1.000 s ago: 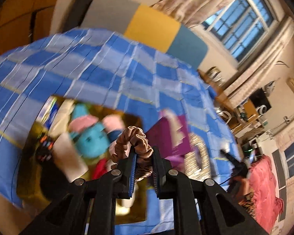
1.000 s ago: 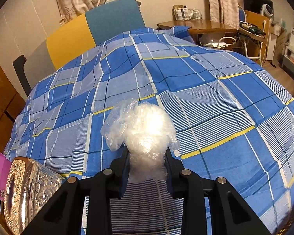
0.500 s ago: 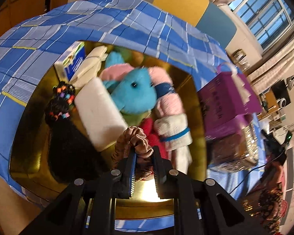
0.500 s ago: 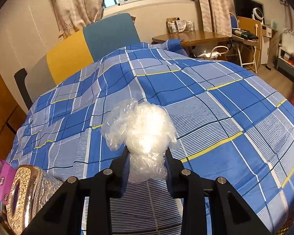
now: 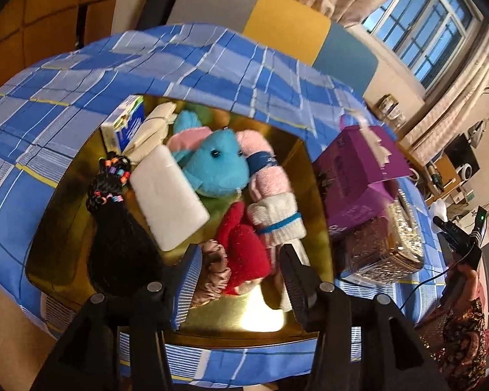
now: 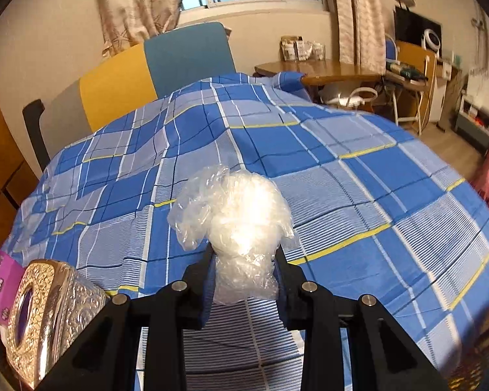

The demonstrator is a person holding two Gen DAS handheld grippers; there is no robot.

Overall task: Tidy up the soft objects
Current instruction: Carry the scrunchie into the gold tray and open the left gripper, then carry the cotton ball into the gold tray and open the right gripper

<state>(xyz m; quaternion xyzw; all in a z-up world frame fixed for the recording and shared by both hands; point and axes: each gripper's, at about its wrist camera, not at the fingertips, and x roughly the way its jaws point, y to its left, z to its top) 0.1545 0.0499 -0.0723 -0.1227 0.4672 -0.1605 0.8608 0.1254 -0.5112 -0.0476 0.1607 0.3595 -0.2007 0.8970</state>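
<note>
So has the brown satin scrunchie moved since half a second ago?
Yes. The left gripper has opened and the brown satin scrunchie now lies in the gold tray, beside the red plush.

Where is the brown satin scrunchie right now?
In the left wrist view, the brown scrunchie lies in the gold tray, beside the red plush, between the open left gripper's fingers.

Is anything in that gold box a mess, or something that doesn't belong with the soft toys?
Mostly it is just a loose heap. The blue plush toy, rolled socks and brown scrunchie lie jumbled in the gold box. One oddity: a small blue and white carton, seemingly not soft, stands tilted in the far corner.
</note>
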